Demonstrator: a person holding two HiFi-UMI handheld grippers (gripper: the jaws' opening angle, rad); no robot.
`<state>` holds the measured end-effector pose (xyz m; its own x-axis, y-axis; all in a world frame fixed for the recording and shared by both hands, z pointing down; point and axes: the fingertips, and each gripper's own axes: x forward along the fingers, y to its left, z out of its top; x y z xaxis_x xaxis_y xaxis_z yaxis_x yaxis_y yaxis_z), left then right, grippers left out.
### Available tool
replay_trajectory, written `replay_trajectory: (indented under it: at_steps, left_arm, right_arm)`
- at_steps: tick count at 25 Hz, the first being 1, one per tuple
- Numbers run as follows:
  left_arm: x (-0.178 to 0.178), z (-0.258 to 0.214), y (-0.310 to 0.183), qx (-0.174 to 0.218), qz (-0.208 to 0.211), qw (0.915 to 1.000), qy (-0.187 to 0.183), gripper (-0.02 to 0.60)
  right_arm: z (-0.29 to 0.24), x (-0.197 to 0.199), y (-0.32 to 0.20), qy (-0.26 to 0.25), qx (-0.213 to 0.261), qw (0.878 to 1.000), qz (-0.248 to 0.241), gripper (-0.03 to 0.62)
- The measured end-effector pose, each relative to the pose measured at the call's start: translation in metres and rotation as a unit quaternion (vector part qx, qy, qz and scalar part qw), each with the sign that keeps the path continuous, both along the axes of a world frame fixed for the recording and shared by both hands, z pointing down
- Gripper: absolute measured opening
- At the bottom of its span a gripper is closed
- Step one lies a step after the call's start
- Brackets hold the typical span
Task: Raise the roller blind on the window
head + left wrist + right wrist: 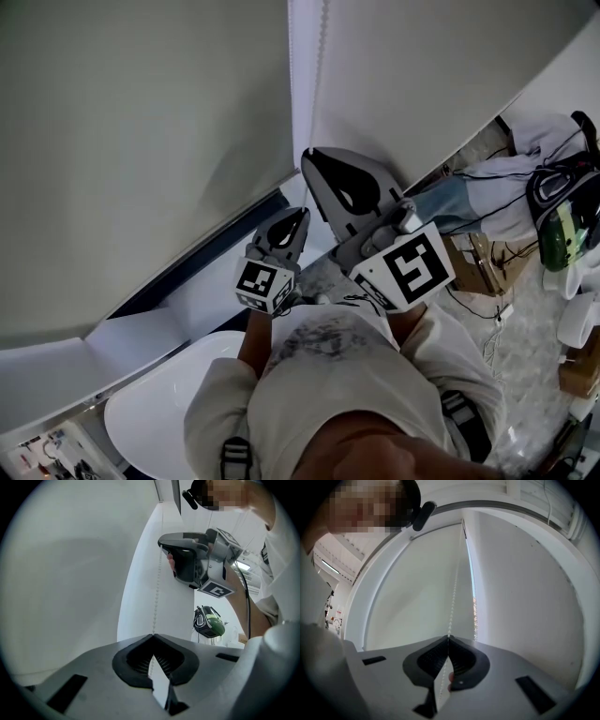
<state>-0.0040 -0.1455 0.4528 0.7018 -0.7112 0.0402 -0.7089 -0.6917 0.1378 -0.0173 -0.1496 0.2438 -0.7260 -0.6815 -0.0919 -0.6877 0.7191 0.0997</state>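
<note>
roller blind [141,141] hangs low over the window, flat pale grey sheet; a dark strip shows under its lower edge in the head view. bead chain [324,56] hangs at the blind's right side, next to the white reveal.

left gripper [300,217] is the lower of the two. left gripper view: jaws clenched together with the bead chain [157,592] pinched at the tips, the chain running straight up from there. left gripper [153,635] points up along the chain.

right gripper [313,165] sits above it on the same chain, well apart from the left. right gripper view: right gripper [449,636] jaws also closed on the bead chain [453,592], which rises toward the top of the roller blind [412,597]. a thin bright slit of window shows just right of the chain.

off to the person's right, a green-and-black object [562,220] lies among cables and cloth.
</note>
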Motion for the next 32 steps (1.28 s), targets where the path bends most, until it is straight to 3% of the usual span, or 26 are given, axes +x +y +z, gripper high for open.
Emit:
replay_trajectory:
  at_steps: [32]
  left_arm:
    - [-0.001,0.162,0.013,-0.116,-0.025,0.9927,-0.017,0.008]
  right_arm:
    - [0.158,-0.004,0.007,0.061,-0.097,0.993,-0.027,0.063]
